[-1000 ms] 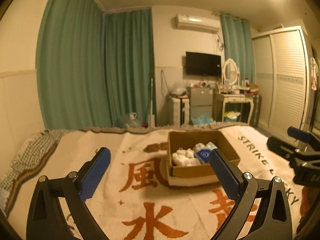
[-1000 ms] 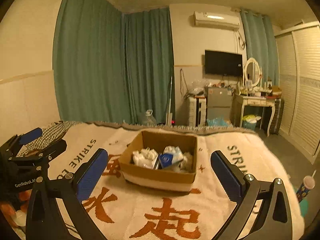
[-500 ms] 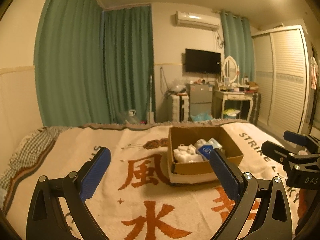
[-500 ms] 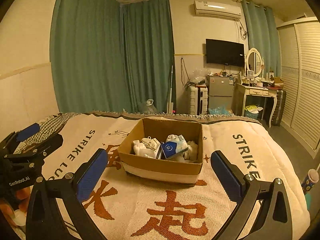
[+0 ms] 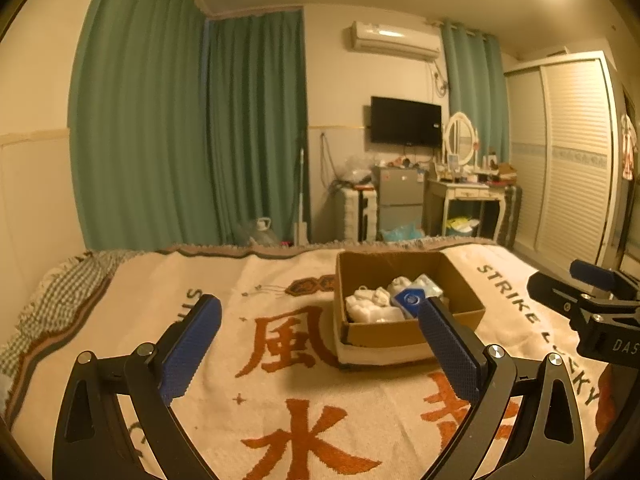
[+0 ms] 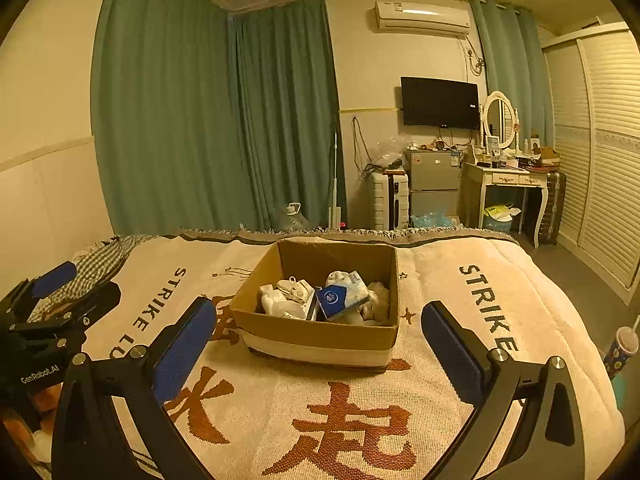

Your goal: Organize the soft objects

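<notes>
A brown cardboard box (image 6: pixel 320 332) stands on the bed's cream blanket (image 6: pixel 360 408) with orange characters. It holds white soft items (image 6: pixel 288 298) and a blue-and-white packet (image 6: pixel 340 294). The box also shows in the left wrist view (image 5: pixel 460 308), with the white items (image 5: pixel 370 304) inside. My left gripper (image 5: pixel 316 344) is open and empty, above the blanket to the box's left. My right gripper (image 6: pixel 316 344) is open and empty, just in front of the box. Each gripper shows at the edge of the other's view (image 6: pixel 56 300) (image 5: pixel 584 296).
Green curtains (image 6: pixel 200 120) hang behind the bed. A small fridge (image 6: pixel 434 180), suitcase (image 6: pixel 390 200) and white dressing table (image 6: pixel 508 184) stand by the far wall, a wardrobe (image 6: pixel 600 160) at right. A cup (image 6: pixel 618 350) stands right of the bed.
Both grippers have moved a little nearer to the box, which now sits lower and larger in both views. Their jaws have stayed open.
</notes>
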The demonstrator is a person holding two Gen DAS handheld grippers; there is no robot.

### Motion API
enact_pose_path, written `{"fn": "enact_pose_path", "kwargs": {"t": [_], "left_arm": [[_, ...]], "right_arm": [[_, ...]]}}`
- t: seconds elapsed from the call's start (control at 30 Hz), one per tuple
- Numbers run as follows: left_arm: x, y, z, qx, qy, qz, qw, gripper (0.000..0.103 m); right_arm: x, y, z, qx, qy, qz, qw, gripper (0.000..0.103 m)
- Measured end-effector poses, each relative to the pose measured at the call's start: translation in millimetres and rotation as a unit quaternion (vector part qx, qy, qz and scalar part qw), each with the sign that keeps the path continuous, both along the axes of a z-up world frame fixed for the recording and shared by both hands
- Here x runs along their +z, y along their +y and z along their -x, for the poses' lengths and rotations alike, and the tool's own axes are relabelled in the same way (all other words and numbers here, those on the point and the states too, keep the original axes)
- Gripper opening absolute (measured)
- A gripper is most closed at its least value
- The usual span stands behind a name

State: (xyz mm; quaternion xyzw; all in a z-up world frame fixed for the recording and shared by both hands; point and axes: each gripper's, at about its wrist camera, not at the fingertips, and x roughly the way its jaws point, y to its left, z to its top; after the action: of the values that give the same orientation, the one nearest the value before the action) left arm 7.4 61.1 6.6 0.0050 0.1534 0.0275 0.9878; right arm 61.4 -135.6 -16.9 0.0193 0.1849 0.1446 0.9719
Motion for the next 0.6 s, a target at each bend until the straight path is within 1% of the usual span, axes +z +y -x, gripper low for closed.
{"fn": "enact_pose_path", "kwargs": {"t": [0.6], "left_arm": [[-5.5,-0.4,-3.6,0.002,0.006,-0.001,1.0,0.101]], "right_arm": [[-5.4,1.5,-2.6,-0.007,0.008,0.006,1.0,0.103]]}}
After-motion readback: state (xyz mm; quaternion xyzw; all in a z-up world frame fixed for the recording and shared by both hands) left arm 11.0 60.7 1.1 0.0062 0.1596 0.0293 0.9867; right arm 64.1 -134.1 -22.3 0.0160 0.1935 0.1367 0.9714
